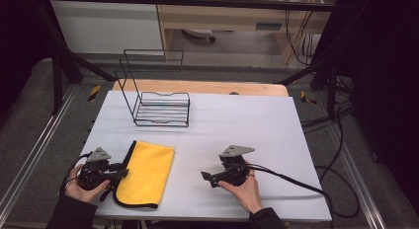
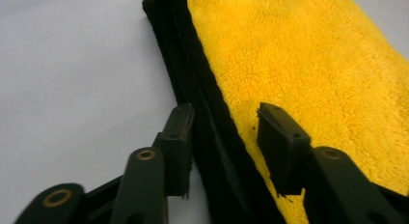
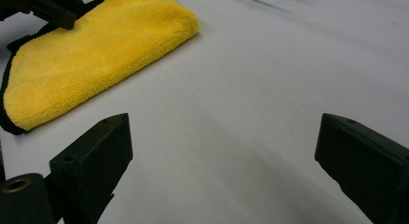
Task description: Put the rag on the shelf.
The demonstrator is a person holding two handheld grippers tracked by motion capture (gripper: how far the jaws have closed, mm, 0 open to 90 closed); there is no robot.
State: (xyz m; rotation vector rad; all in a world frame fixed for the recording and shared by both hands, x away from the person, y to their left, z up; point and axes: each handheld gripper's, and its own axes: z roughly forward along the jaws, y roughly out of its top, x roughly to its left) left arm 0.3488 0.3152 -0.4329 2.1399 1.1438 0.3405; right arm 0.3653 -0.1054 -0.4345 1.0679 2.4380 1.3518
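A folded yellow cloth (image 1: 145, 173) with black edging lies at the table's front left. My left gripper (image 1: 122, 171) is at the cloth's left edge. In the left gripper view, the left gripper (image 2: 226, 147) is open, with its jaws straddling the black edging (image 2: 212, 137): one jaw rests over the white table, the other over the yellow cloth (image 2: 299, 64). My right gripper (image 1: 206, 176) is held low at the front centre and points left toward the cloth. In the right gripper view, the right gripper (image 3: 222, 161) stands wide open over bare table, with the cloth (image 3: 96, 55) farther off.
An upright black wire rack (image 1: 160, 108) stands at the back left of the white table (image 1: 247, 120). A wooden strip (image 1: 207, 87) runs along the far edge. Black cables (image 1: 296, 182) trail right from the right gripper. Metal frame rails flank the table.
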